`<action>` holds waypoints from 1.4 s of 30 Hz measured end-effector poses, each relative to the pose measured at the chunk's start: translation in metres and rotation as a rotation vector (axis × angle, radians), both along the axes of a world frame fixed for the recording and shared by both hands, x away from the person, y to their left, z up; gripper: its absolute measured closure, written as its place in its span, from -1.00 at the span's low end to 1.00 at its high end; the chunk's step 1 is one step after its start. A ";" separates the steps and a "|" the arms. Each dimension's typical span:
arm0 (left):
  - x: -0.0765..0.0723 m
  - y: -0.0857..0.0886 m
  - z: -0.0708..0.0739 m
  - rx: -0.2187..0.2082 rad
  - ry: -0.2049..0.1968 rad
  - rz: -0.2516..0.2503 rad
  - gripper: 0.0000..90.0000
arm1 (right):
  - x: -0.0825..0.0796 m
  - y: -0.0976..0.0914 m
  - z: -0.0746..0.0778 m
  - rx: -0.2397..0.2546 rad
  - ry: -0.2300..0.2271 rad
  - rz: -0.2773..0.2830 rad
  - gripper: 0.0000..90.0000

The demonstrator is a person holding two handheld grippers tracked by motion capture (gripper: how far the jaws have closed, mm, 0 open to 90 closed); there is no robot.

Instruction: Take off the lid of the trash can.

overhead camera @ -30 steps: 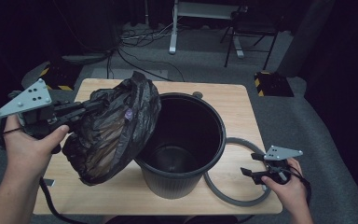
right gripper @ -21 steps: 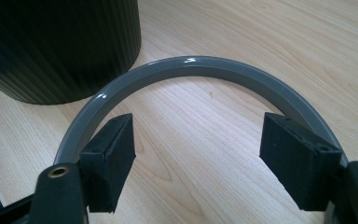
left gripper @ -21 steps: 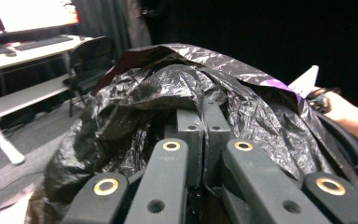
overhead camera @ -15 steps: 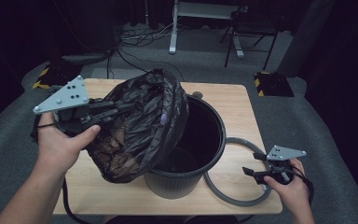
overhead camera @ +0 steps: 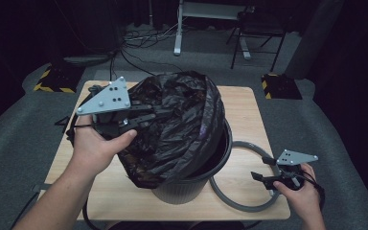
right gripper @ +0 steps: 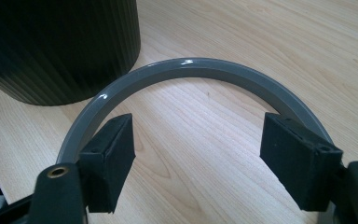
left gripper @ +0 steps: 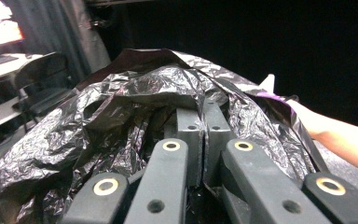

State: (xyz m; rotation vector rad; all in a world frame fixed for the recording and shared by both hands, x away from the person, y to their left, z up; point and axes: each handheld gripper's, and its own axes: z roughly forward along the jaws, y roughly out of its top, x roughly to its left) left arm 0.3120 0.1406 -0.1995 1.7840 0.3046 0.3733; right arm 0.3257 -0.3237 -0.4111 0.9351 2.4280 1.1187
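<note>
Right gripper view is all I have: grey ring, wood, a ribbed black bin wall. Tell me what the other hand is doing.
Observer: The left gripper is shut on a crumpled black bin bag, held over the black bin.
Operator: Say whether the bag is inside the bin.
Observer: Not seated. In the high view it bulges above the rim and drapes down the bin's left side.
Operator: Check my own jaws against the ring.
Observer: The right gripper stands open over the grey ring; from above, the ring lies flat on the table, to the right of the bin's base.
</note>
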 end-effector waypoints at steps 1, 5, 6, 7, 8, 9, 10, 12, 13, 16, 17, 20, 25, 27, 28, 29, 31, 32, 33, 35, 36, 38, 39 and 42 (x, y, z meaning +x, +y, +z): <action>0.000 -0.004 0.001 0.005 -0.002 -0.007 0.98 | 0.000 0.000 0.000 0.000 0.001 0.000 -0.41; 0.001 -0.014 -0.001 0.025 -0.002 -0.024 0.98 | 0.000 0.000 0.000 0.000 0.001 0.001 -0.41; 0.002 -0.016 -0.002 0.035 -0.001 -0.023 0.98 | 0.000 0.000 0.000 0.000 0.001 0.002 -0.41; 0.003 -0.018 -0.003 0.041 0.003 -0.024 0.97 | 0.000 0.001 0.000 0.000 0.001 0.003 -0.41; 0.004 -0.020 -0.005 0.047 0.003 -0.024 0.97 | 0.000 0.001 0.000 -0.001 0.002 0.003 -0.41; 0.006 -0.022 -0.006 0.050 0.001 -0.023 0.94 | 0.000 0.001 0.000 -0.002 0.003 0.003 -0.41; 0.007 -0.024 -0.008 0.040 -0.008 -0.019 0.81 | 0.000 0.001 0.000 -0.003 0.003 0.004 -0.41; 0.009 -0.027 -0.012 -0.010 -0.030 -0.009 0.36 | 0.000 0.002 0.000 -0.004 0.003 0.005 -0.41; 0.010 -0.028 -0.014 -0.030 -0.029 -0.010 0.12 | 0.000 0.002 0.000 -0.005 0.002 0.006 -0.41; 0.007 -0.024 -0.015 -0.025 -0.041 0.022 -0.18 | 0.000 0.003 0.002 -0.009 -0.001 0.011 -0.41; 0.005 -0.021 -0.014 -0.032 -0.043 0.033 -0.25 | 0.000 0.004 0.002 -0.011 -0.002 0.014 -0.41; 0.002 -0.010 -0.012 -0.070 -0.039 0.041 -0.30 | 0.000 0.006 0.005 -0.015 -0.002 0.018 -0.42; -0.002 0.009 -0.009 -0.100 -0.047 0.063 -0.34 | -0.001 0.006 0.019 0.026 -0.023 0.025 -0.42; -0.003 0.017 -0.008 -0.119 -0.050 0.077 -0.34 | -0.001 0.007 0.027 0.034 -0.028 0.031 -0.42; -0.003 0.022 -0.008 -0.123 -0.055 0.087 -0.34 | -0.001 0.007 0.032 0.038 -0.033 0.033 -0.43; -0.003 0.026 -0.007 -0.125 -0.060 0.101 -0.33 | -0.001 0.007 0.038 0.045 -0.038 0.032 -0.44; -0.003 0.034 -0.007 -0.118 -0.062 0.123 -0.32 | -0.002 0.008 0.050 0.060 -0.053 0.042 -0.44; -0.003 0.038 -0.008 -0.113 -0.061 0.135 -0.31 | -0.002 0.010 0.057 0.065 -0.059 0.047 -0.44; -0.002 0.042 -0.008 -0.108 -0.062 0.150 -0.31 | -0.002 0.011 0.063 0.064 -0.067 0.048 -0.44; -0.002 0.050 -0.010 -0.095 -0.061 0.176 -0.30 | 0.000 0.014 0.073 0.051 -0.075 0.052 -0.45; -0.002 0.053 -0.011 -0.094 -0.059 0.184 -0.30 | 0.001 0.015 0.077 0.040 -0.072 0.057 -0.45; -0.002 0.061 -0.012 -0.078 -0.057 0.208 -0.29 | 0.003 0.018 0.084 0.018 -0.061 0.058 -0.46; -0.002 0.064 -0.013 -0.070 -0.056 0.220 -0.29 | 0.003 0.018 0.087 0.010 -0.058 0.061 -0.46; 0.000 0.075 -0.018 -0.056 -0.037 0.250 -0.28 | 0.006 0.018 0.097 -0.003 -0.050 0.061 -0.47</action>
